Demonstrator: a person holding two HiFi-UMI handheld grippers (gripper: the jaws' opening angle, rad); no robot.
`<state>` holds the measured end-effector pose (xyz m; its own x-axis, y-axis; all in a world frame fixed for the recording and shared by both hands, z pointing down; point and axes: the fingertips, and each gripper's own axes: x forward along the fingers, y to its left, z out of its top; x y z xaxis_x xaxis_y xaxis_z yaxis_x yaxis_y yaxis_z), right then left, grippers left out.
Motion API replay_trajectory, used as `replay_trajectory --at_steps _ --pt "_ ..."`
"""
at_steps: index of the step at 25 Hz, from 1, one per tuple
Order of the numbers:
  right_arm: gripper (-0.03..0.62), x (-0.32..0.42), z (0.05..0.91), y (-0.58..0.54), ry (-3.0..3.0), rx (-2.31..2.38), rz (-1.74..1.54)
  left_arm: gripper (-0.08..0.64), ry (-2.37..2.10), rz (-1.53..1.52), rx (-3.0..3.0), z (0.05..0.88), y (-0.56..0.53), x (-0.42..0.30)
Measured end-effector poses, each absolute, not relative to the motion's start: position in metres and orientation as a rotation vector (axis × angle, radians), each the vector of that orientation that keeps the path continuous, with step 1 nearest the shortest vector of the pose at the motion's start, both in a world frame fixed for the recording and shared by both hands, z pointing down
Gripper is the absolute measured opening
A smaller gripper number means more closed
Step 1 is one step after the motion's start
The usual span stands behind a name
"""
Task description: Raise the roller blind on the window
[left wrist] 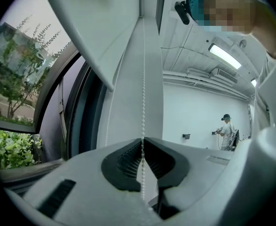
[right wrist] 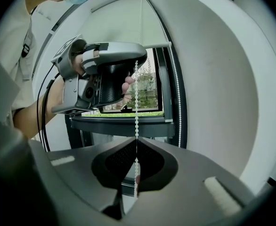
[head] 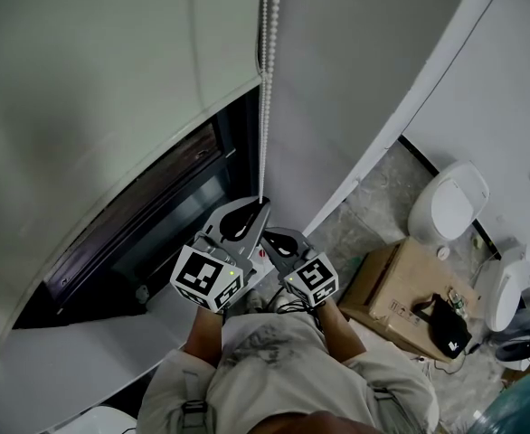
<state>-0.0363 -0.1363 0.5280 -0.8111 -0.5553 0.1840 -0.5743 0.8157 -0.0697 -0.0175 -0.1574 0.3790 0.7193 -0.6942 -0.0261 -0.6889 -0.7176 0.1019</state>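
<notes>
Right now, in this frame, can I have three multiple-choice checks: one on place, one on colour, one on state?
1. On the thin beaded pull chain, the left gripper sits: A below the right gripper; B above it; C level with it.
2. Chain colour: A black; B red; C white.
3. Right gripper: A shut on the chain; B open; C shut on nothing.
B: the right gripper view shows the left gripper higher up the chain. C: the beads look white. A: its jaws meet on the beads.
</notes>
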Motion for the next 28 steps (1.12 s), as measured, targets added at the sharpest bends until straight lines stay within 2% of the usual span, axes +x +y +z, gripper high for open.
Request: replay_trajectory --at_steps 28 --pt "0.011 -0.028 0.607 -0.128 -2.693 0.830 0.336 0.023 -1.101 0.015 2.708 0.459 -0.158 -0.012"
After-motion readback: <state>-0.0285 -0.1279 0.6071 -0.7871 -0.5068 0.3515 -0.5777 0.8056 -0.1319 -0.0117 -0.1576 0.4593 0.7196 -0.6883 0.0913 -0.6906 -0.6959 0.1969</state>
